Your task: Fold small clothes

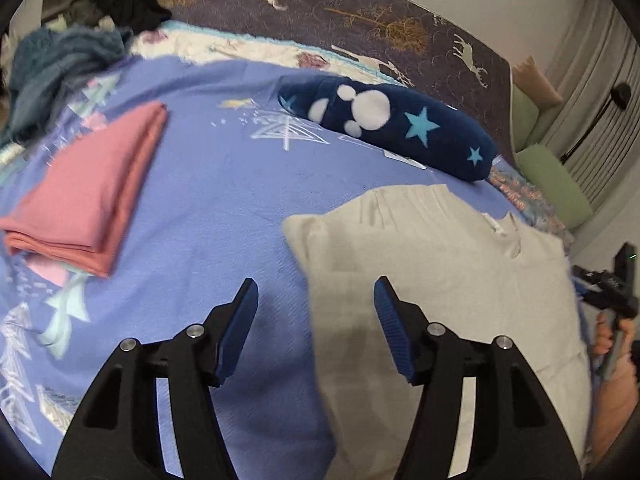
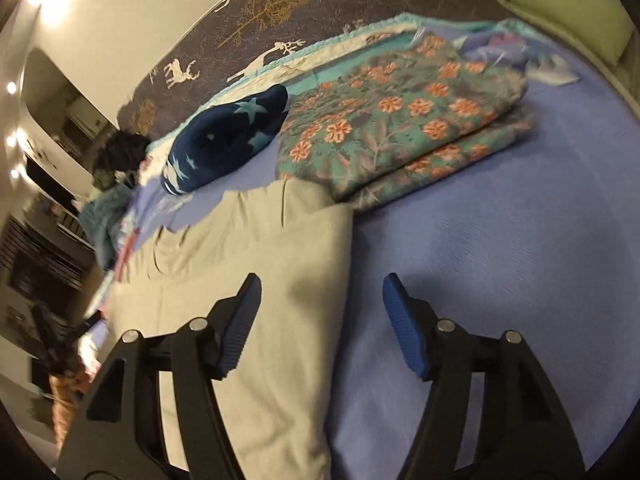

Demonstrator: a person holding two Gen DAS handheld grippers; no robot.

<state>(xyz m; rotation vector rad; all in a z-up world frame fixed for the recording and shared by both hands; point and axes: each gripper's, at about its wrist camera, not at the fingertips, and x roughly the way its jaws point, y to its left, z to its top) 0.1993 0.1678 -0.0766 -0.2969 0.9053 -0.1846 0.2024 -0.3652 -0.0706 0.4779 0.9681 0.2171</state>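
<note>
A cream garment (image 1: 440, 264) lies flat on the blue bedspread (image 1: 208, 200), its sides folded in. My left gripper (image 1: 316, 300) hovers open over the garment's left edge, nothing between its blue pads. In the right wrist view the same cream garment (image 2: 256, 264) lies lower left, and my right gripper (image 2: 320, 300) stands open above its right edge, holding nothing. A folded pink cloth (image 1: 88, 196) rests at the left of the bed. A hand with the other gripper (image 1: 612, 292) shows at the right edge.
A navy star-patterned pillow (image 1: 392, 120) lies behind the garment. A folded floral blanket (image 2: 404, 120) sits at the back right. Dark and teal clothes (image 1: 60, 60) are heaped at the far left. A deer-patterned headboard (image 1: 360, 12) backs the bed; green cushions (image 1: 556, 184) lie beyond.
</note>
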